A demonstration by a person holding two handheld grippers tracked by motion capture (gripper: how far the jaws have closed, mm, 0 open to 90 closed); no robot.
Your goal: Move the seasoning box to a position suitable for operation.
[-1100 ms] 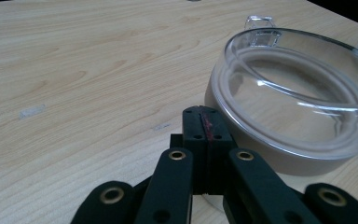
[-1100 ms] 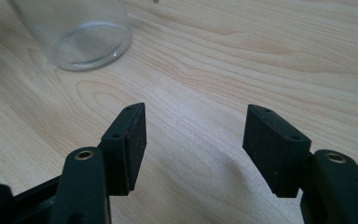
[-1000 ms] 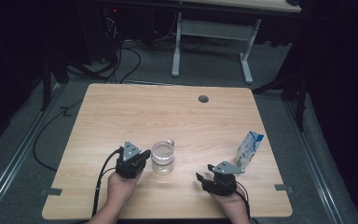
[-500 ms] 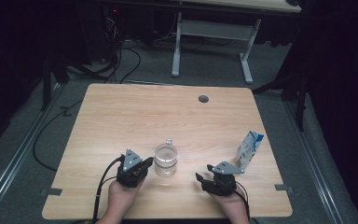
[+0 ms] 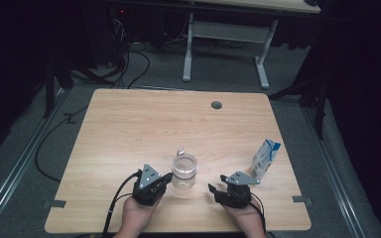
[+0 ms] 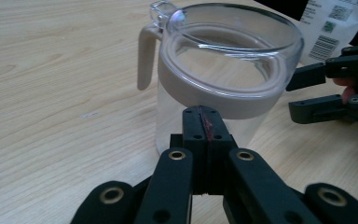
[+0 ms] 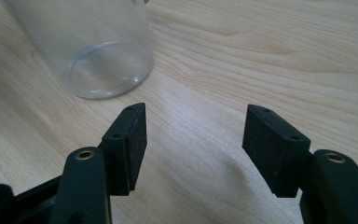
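Low in the high view, left tool (image 5: pixel 164 179) pinched closed beside jar (image 5: pixel 184 171); right tool (image 5: pixel 217 191) wide. Approach gently to avoid tipping.

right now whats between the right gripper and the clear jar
Nothing but bare table: in the high view a strip of wood separates the open right gripper from the clear jar.

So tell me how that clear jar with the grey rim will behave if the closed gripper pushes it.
The jar looks empty and clear-walled, so it is probably light and would slide easily on the smooth wooden table. It stands taller than its base is wide, so a push from the shut left gripper high at the rim may tip it. Its walls look rigid, possibly breakable.
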